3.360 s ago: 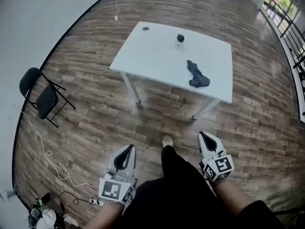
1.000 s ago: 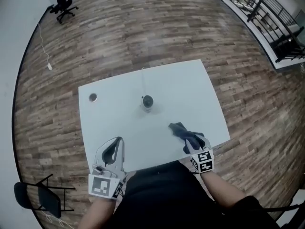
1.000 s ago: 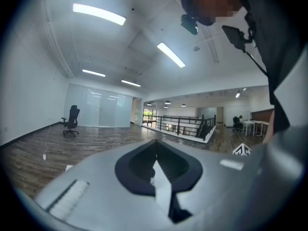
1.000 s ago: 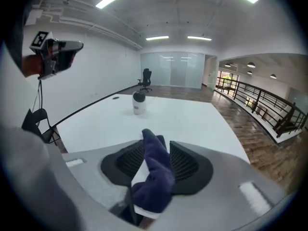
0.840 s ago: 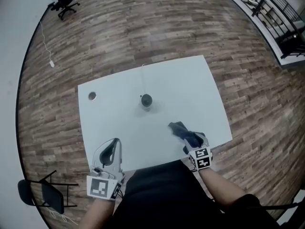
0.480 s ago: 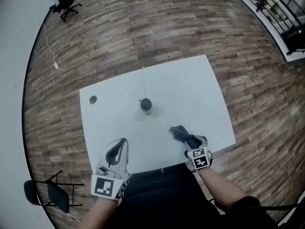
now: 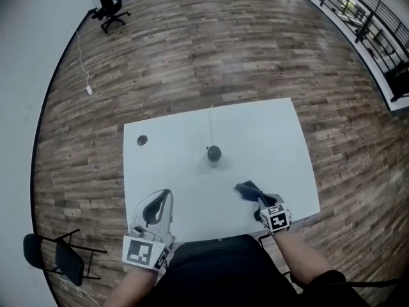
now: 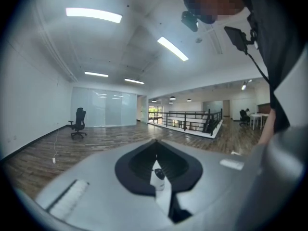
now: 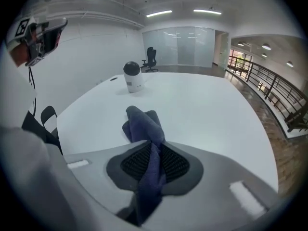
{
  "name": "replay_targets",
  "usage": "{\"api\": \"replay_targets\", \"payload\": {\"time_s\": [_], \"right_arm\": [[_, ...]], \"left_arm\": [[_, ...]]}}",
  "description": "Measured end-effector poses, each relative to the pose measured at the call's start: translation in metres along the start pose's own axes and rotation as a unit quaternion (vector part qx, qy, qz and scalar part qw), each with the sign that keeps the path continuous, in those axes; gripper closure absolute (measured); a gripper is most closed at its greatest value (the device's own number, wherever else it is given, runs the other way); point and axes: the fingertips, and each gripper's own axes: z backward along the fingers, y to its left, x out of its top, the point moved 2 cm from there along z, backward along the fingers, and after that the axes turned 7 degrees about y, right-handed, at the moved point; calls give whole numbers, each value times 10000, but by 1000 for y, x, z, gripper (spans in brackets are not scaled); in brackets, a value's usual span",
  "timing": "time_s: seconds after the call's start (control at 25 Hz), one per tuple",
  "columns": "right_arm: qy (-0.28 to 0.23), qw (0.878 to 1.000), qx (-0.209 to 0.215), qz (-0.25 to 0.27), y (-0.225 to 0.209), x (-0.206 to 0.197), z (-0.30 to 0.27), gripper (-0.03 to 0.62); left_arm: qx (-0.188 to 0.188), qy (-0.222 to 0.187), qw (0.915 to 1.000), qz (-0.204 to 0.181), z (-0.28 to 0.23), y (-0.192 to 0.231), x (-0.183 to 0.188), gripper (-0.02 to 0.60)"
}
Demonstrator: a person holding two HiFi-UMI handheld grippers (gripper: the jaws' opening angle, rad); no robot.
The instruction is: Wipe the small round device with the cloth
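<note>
Cloth (image 7: 247, 188), pinched in just-closing right claw (image 7: 263, 200), points toward device (image 7: 214, 153).

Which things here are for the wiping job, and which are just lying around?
For the job:
- cloth, pinched in the right gripper, whose jaws have just been closing
- small round device
- table under both

Just lying about:
- office chair
- folding chair
- cable on the floor
- round cap on the table
</note>
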Motion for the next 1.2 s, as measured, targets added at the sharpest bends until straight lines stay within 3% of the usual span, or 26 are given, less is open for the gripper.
{"api": "replay_targets", "payload": {"time_s": [0.24, 0.4, 0.56, 0.84, 1.2], "right_arm": [[-936, 9953, 91, 241, 15, 88, 16, 536], [-1709, 9848, 172, 262, 16, 159, 35, 537], [-2121, 9756, 344, 455, 25, 212, 40, 537], [-2201, 9704, 653, 752, 54, 257, 16, 537], [-1913, 9727, 832, 1015, 71, 258, -16, 537]], "left_arm": [[283, -82, 9993, 243, 16, 17, -8, 578], [525, -115, 9983, 210, 23, 29, -10, 578], [768, -57, 9966, 292, 30, 39, -15, 578], [1148, 175, 9924, 413, 48, 53, -26, 578], [1325, 513, 9880, 600, 62, 52, -42, 578]]}}
